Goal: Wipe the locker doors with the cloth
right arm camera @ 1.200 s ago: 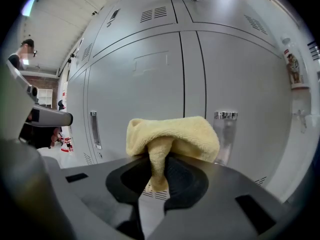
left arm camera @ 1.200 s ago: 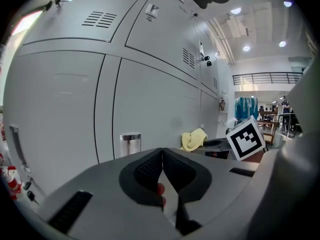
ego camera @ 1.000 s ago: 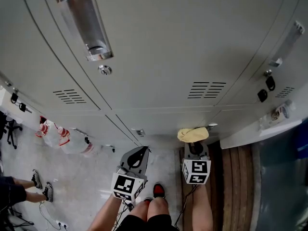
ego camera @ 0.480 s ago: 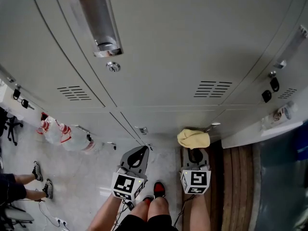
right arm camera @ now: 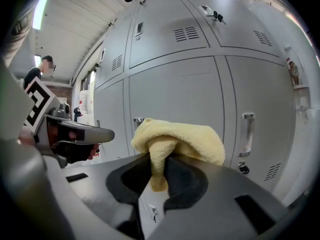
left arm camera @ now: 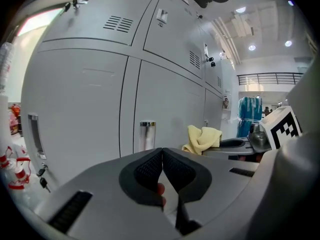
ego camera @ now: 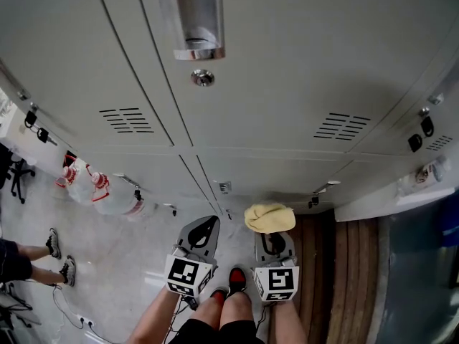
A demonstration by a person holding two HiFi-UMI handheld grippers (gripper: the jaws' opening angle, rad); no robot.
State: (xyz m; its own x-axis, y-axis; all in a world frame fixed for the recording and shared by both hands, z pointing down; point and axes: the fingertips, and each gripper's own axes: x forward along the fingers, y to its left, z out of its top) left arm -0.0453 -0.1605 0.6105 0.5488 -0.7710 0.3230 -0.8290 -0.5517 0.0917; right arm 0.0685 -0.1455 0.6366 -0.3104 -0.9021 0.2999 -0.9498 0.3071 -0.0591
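A wall of grey locker doors (ego camera: pixel 287 70) fills the head view, with a chrome handle (ego camera: pixel 195 16) and a round lock (ego camera: pixel 202 77) at the top. My right gripper (ego camera: pixel 270 224) is shut on a bunched yellow cloth (ego camera: pixel 268 217), held a little off the lower doors; the cloth (right arm camera: pixel 176 140) bulges over its jaws in the right gripper view. My left gripper (ego camera: pixel 205 228) hangs beside it on the left, shut with nothing between its pads (left arm camera: pixel 150 166). It too points at the lockers (left arm camera: pixel 100 99).
Vent slots (ego camera: pixel 129 120) and small key locks (ego camera: pixel 225 187) mark the doors. Water bottles (ego camera: pixel 93 192) stand on the floor at the left. Another person's legs (ego camera: pixel 29 256) are at the far left. A wooden strip (ego camera: pixel 351 278) runs at the right.
Both grippers have drawn lower and leftward in the head view, and the cloth has come away from the lower doors. The view has shifted, so the handle sits farther right.
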